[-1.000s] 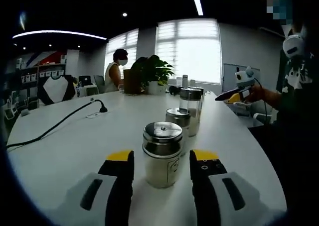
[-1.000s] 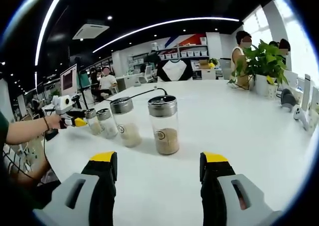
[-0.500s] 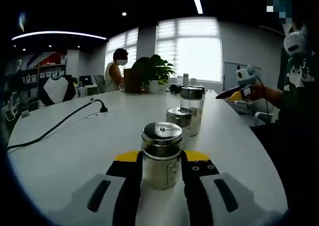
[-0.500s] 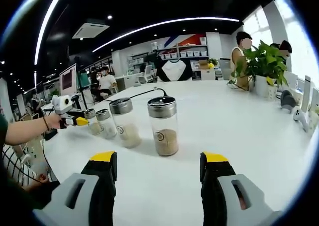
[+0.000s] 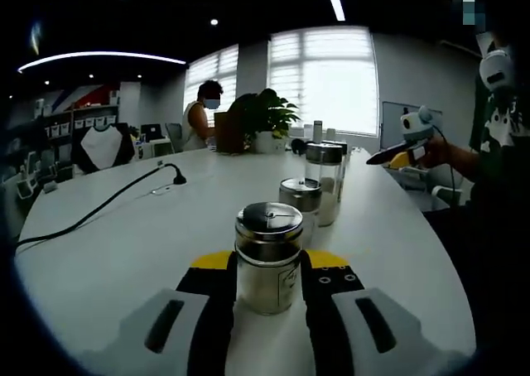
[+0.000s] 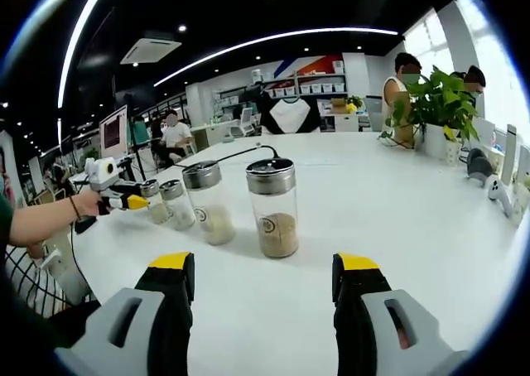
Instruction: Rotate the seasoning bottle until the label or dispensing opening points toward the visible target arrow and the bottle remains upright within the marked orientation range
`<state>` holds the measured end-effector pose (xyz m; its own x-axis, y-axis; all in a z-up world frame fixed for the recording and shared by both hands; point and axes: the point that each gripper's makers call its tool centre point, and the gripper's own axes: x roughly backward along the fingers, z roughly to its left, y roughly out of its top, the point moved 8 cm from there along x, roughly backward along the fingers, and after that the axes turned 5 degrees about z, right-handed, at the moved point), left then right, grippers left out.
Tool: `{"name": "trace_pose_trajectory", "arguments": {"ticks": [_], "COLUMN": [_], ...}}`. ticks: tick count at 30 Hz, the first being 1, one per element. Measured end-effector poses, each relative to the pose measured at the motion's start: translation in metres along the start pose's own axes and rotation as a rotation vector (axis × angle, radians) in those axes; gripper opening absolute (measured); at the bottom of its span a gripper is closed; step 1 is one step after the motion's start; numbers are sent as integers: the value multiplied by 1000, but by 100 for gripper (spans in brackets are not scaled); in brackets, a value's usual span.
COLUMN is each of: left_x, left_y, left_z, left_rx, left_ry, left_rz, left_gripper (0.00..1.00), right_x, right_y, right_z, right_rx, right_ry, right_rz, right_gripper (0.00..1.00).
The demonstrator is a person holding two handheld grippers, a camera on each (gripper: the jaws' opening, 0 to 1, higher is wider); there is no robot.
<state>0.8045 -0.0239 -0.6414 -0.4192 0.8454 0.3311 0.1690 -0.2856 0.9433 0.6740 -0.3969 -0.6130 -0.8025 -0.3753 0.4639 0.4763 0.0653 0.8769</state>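
Observation:
A small glass seasoning bottle with a steel lid and pale contents stands upright on the white table. My left gripper is shut on it, one jaw pressed to each side. In the right gripper view the same bottle is the farthest of a row, with the left gripper at it. My right gripper is open, its jaws wide apart with nothing between them, short of a tall bottle holding brown seasoning. The right gripper also hangs in a hand beyond the table's right edge.
Two more steel-lidded bottles stand in line behind the held one. A black cable runs across the table's left part. A potted plant stands at the far end, and small devices lie near it. People sit in the background.
The left jaws have come together onto the near bottle and stay clamped on it. The left view has shifted slightly. The right gripper has stayed open and in place.

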Motion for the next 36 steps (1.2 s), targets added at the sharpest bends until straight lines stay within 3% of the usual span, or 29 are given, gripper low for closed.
{"name": "trace_pose_trajectory", "arguments": {"ticks": [20,32,36], "left_x": [-2,-3,-1], "left_y": [-4,-5,-2], "left_z": [1,4,2], "left_rx": [47,43,36], "left_ry": [123,139,175], "left_rz": [-7,-3,-28], "left_gripper": [32,33,58], "right_x": [0,1,1], "right_y": [0,0,0], "right_z": [0,0,0], "right_rx": [-4,-3,0], "right_ry": [1,0,1], "right_rz": [1,2,3], "right_gripper": [68,68,68]}}
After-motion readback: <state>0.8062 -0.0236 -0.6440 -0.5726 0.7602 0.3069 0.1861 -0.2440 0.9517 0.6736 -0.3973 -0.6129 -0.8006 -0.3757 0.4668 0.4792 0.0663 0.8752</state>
